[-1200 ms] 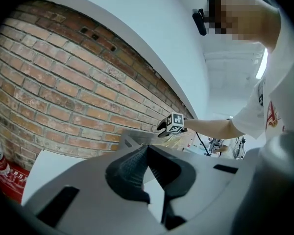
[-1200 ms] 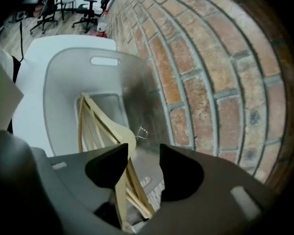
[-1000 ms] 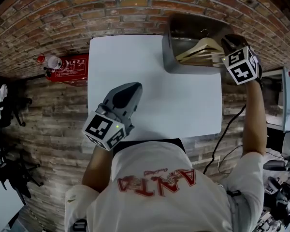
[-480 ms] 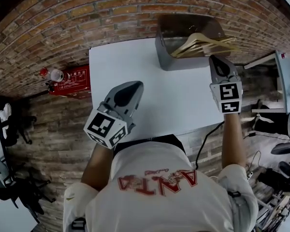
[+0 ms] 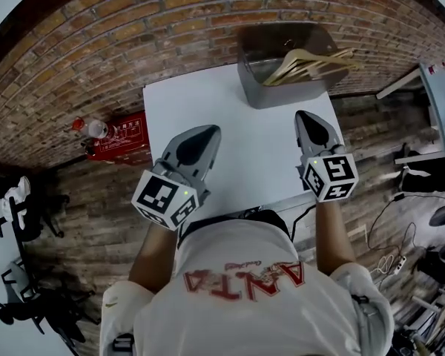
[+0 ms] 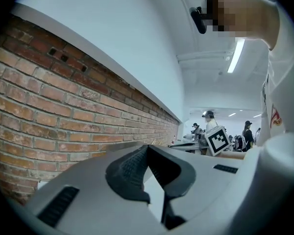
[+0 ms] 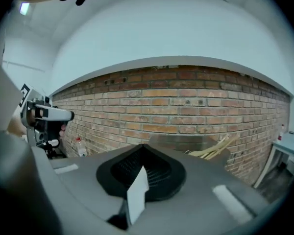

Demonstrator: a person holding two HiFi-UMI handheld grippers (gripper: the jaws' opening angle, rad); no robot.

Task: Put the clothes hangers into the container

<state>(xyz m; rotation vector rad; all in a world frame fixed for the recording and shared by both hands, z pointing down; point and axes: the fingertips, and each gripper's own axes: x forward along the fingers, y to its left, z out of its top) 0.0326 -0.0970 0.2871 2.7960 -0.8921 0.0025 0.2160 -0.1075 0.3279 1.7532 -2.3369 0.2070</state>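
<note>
Poking over the rim of the container, the clothes hangers lie inside it. The left gripper and right gripper, both on the container's near side, are clenched on nothing. A careless sweep could snag those protruding ends and spill the hangers.

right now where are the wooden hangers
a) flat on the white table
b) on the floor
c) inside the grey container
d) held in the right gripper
c: the wooden hangers lie in the grey container at the table's far corner, ends poking over its rim; the right gripper is shut on nothing.
</note>
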